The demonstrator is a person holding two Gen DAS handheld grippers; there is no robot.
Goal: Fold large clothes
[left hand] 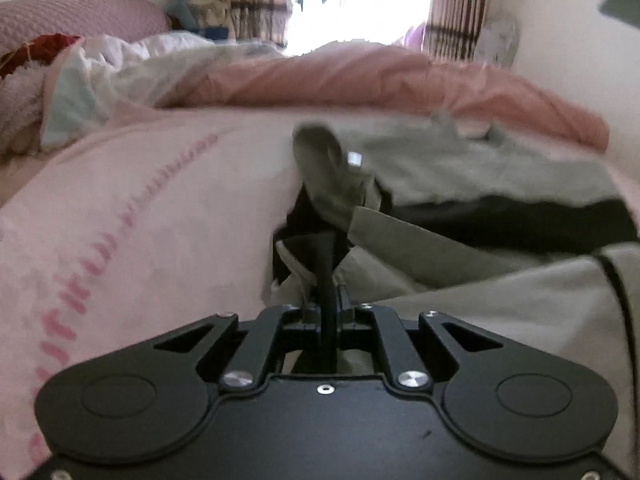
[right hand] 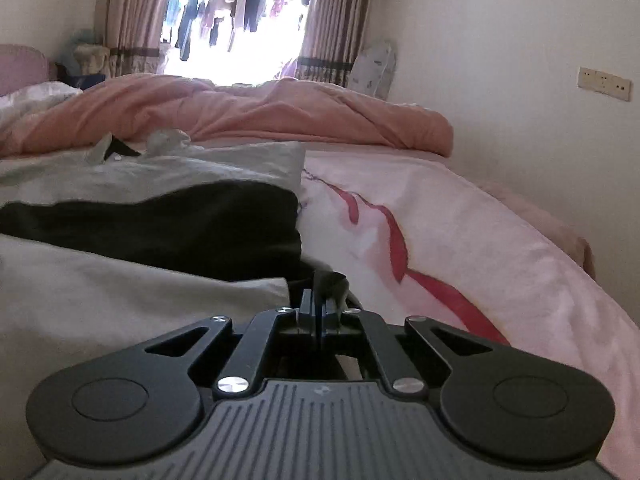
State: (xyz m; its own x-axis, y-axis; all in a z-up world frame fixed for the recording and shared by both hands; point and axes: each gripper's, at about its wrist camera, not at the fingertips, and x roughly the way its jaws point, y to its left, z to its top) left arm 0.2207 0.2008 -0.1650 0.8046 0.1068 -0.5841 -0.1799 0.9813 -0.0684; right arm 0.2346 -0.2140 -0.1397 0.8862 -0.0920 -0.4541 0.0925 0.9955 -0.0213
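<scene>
Both grippers, left (left hand: 328, 276) and right (right hand: 320, 300), have fingers clamped on the grey-and-black cloth garment (right hand: 120, 288) on the pink-sheeted bed (right hand: 460, 232). Step in hand, by judgement: the fold. Next: carry both edges evenly toward the collar (right hand: 120, 148).

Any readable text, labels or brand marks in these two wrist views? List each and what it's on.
Pink lettering on the pink bed sheet, left wrist view: blurred and cut off at the frame edge, not readable.
Small white tag on the grey-and-black garment: nothing legible on it.
Small mark on the right gripper body: too small to read.
Wall socket plate: no text visible.
</scene>
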